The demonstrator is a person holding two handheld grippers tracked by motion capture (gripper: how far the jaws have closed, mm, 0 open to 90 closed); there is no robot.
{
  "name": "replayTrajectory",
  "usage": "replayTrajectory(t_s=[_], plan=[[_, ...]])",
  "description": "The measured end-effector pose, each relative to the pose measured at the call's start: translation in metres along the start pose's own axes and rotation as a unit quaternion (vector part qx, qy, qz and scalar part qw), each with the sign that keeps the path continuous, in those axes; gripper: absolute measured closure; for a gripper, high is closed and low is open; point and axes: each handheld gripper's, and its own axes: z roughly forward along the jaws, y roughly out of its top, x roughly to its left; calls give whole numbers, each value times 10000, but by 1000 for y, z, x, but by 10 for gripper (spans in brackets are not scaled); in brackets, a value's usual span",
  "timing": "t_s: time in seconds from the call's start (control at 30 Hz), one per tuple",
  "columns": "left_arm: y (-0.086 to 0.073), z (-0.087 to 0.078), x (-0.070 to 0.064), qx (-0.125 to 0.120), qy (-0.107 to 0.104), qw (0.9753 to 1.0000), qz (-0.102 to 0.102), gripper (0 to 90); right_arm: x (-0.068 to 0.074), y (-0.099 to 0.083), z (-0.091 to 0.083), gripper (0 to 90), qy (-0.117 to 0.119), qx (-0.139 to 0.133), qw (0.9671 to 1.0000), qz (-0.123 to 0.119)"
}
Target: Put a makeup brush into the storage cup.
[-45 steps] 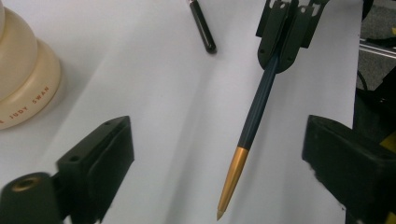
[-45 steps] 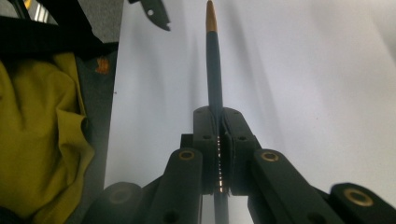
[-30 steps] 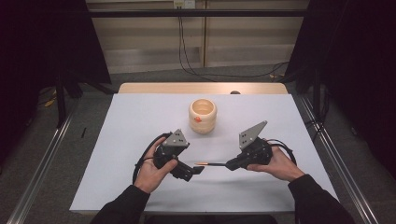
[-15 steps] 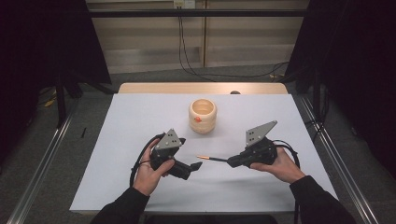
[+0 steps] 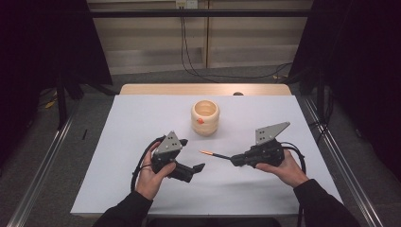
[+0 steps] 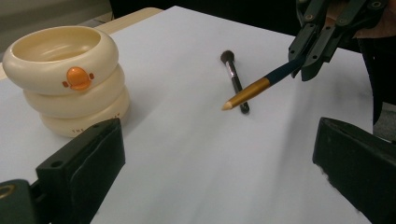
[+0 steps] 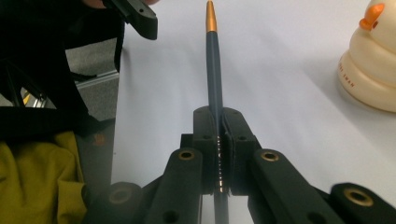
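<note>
The right gripper (image 5: 236,160) has its jaws shut tight on a pen (image 5: 213,154), held up over the white surface (image 5: 142,118), near the cup (image 5: 205,117). The left gripper (image 5: 196,169) has its jaws wide.

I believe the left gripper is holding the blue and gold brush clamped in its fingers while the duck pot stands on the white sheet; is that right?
Not quite: the right gripper holds the brush, its fingers shut on the handle, as the right gripper view shows. The left gripper is open. The duck pot does stand on the white sheet.
</note>
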Motion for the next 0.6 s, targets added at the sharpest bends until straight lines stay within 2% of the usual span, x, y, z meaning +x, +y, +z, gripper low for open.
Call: replayTrajectory(t_s=[0.47,0.5,0.53,0.6], plan=[[2,-1,-3,-156,-4,9999,-9,27,3,0,0,858,153,-615,9980,58],[2,0,-3,-191,-28,9998,-28,29,4,1,-1,858,116,-696,9975,32],[2,0,-4,-176,58,9998,-40,29,4,1,-1,858,116,-696,9975,32],[3,0,-6,-202,54,9998,19,31,4,2,-2,858,77,-781,9969,9]])
